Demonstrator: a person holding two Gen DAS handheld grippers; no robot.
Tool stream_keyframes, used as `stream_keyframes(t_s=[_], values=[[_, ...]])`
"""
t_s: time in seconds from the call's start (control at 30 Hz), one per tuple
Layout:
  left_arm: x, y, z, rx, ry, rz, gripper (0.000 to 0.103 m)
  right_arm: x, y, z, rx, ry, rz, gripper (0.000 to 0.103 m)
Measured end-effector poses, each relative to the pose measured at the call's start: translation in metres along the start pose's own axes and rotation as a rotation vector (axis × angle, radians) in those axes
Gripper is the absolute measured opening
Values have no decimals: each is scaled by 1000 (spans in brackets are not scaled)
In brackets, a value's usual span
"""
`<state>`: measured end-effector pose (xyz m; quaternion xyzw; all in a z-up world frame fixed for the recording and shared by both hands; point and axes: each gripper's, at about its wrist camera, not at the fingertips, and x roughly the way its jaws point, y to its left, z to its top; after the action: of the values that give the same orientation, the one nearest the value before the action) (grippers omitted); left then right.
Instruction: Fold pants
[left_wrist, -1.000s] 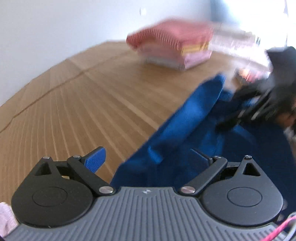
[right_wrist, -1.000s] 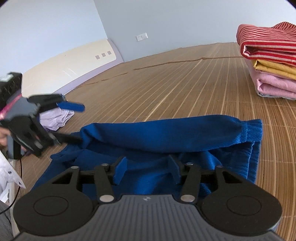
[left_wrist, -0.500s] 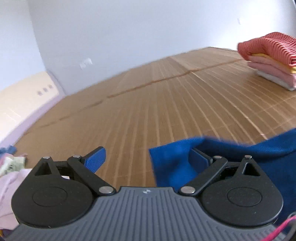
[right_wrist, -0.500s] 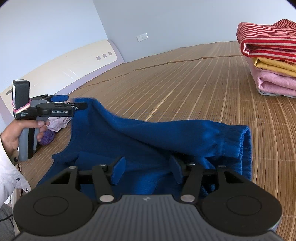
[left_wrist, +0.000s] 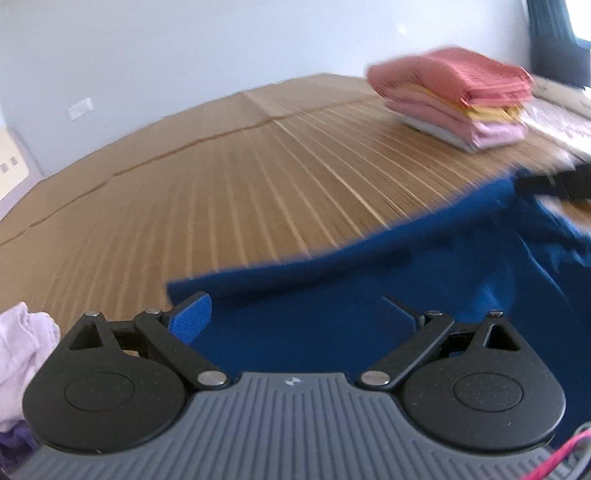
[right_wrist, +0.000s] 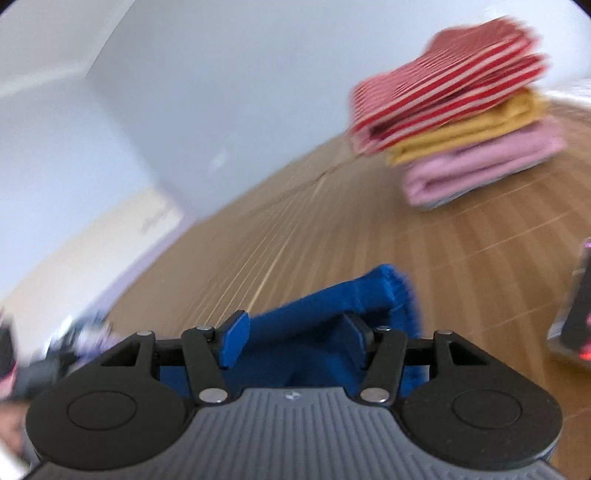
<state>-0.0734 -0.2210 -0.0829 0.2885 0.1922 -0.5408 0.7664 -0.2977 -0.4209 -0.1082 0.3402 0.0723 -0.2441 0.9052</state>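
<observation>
The blue pants (left_wrist: 406, 266) hang stretched over a bamboo mat (left_wrist: 221, 184), their top edge running from the lower left up to the far right. My left gripper (left_wrist: 291, 315) is open, its pads wide apart, with the blue cloth spread just in front of them. At that far right end a dark blur is my right gripper (left_wrist: 554, 182). In the right wrist view my right gripper (right_wrist: 293, 338) is shut on a bunched part of the pants (right_wrist: 332, 295), whose ribbed cuff sticks out ahead of the fingers. Both views are motion-blurred.
A stack of folded clothes (left_wrist: 454, 96), red-striped on top, then yellow and pink, sits at the back right of the mat (right_wrist: 461, 122). A lilac garment (left_wrist: 18, 343) lies at the left. A dark device (right_wrist: 576, 306) stands at the right edge.
The right gripper has swung and tilted toward the clothes stack, carrying the cuff with it. The left view has panned right, and the pants now stretch taut between the two grippers.
</observation>
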Motion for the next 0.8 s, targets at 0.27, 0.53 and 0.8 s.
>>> stream_keyframes(t_s=[0.27, 0.53, 0.8], values=[[-12, -31, -17, 75, -6, -26, 98, -1, 4, 3, -9, 53, 82, 74], [-52, -27, -32, -37, -88, -205, 103, 11, 13, -1, -23, 145, 198, 103], [-47, -58, -54, -136, -37, -407, 103, 14, 7, 6, 72, 152, 275, 103]])
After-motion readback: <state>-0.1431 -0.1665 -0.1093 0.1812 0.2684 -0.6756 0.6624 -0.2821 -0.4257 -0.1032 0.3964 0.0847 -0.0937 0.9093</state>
